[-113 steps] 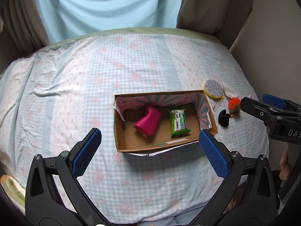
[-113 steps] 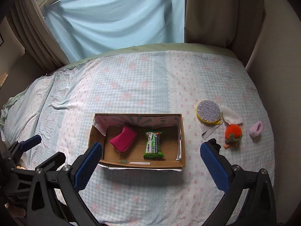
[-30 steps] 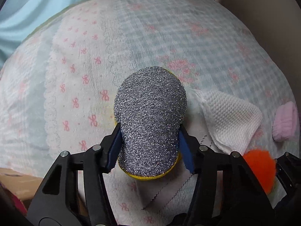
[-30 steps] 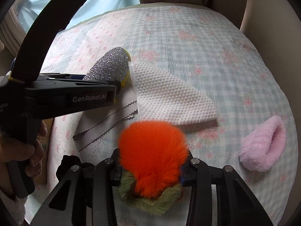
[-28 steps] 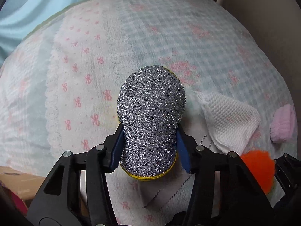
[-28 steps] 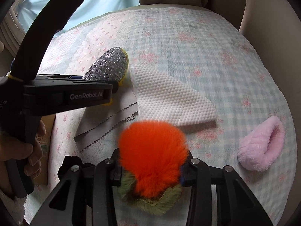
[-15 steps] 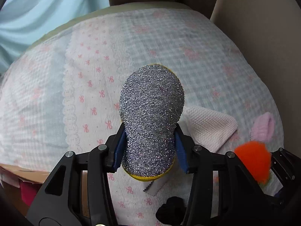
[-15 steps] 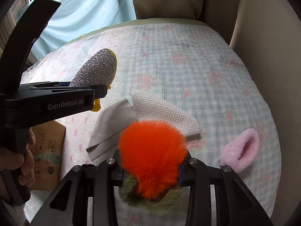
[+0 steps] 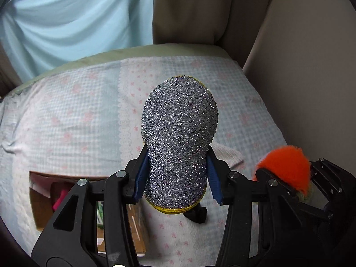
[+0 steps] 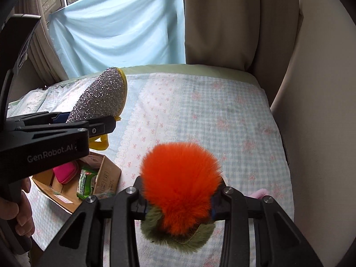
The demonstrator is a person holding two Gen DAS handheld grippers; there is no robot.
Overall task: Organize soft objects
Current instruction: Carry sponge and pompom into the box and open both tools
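While both tools hang above the bed [image 9: 73, 115], pointing steeply down toward its checked cover, the left gripper [image 9: 176, 178] has its jaws clamped on the narrow end of a silver scouring pad [image 9: 179, 138] with a yellow rim, the blue pads [image 9: 142, 175] pressing its sides so that the broad end sticks out ahead, clear of the bedding; the right gripper [image 10: 178, 204] has its jaws closed on an orange pompom [image 10: 180, 182] with an olive-green fringe beneath, which bulges out above and below the fingers and is likewise held off the bed; seen from the right wrist, the left tool sits at the left side with a hand [image 10: 20, 211] curled round its grip (only a few fingers show); below and to the left lies an open cardboard box [image 10: 109, 173] on the bed, holding a pink pouch [image 10: 66, 173] and a green packet [image 10: 86, 181]; a white textured cloth [image 9: 229, 155] and a small black item [image 9: 197, 214] lie on the cover under the left tool, and a pink fluffy piece [image 10: 260, 193] peeks out beside the right one.
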